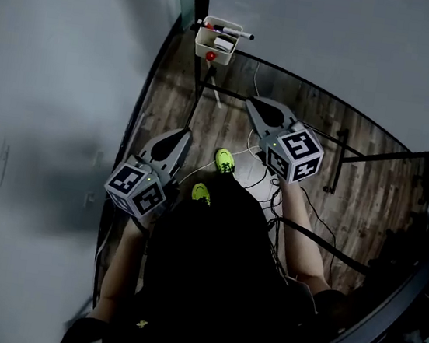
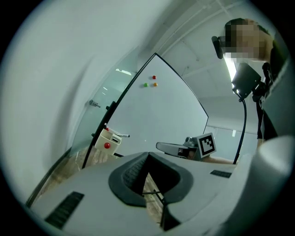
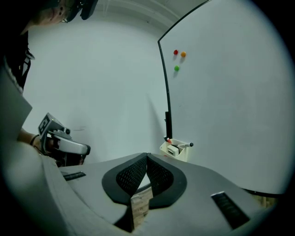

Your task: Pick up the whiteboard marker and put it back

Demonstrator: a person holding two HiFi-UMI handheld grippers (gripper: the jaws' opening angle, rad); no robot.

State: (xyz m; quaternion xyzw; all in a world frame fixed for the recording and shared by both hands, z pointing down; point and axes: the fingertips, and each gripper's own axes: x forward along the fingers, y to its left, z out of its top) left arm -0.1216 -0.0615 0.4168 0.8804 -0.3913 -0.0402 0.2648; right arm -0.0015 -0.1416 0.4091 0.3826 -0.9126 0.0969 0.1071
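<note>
A red magnet (image 3: 175,52) sits on the whiteboard (image 3: 230,101), with an orange magnet (image 3: 183,54) at its 3 o'clock and a green magnet (image 3: 176,68) at 6 o'clock. Yellow-green shoes (image 1: 224,160) stand on the wooden floor (image 1: 363,175).

- A wood-plank floor (image 1: 369,187) is seen beneath the left gripper (image 1: 182,135) and right gripper (image 1: 254,105).
- A whiteboard (image 1: 333,41) on a black stand (image 1: 335,159) is set ahead of them.
- A plain grey wall (image 1: 56,67) is seen left of the left gripper.
</note>
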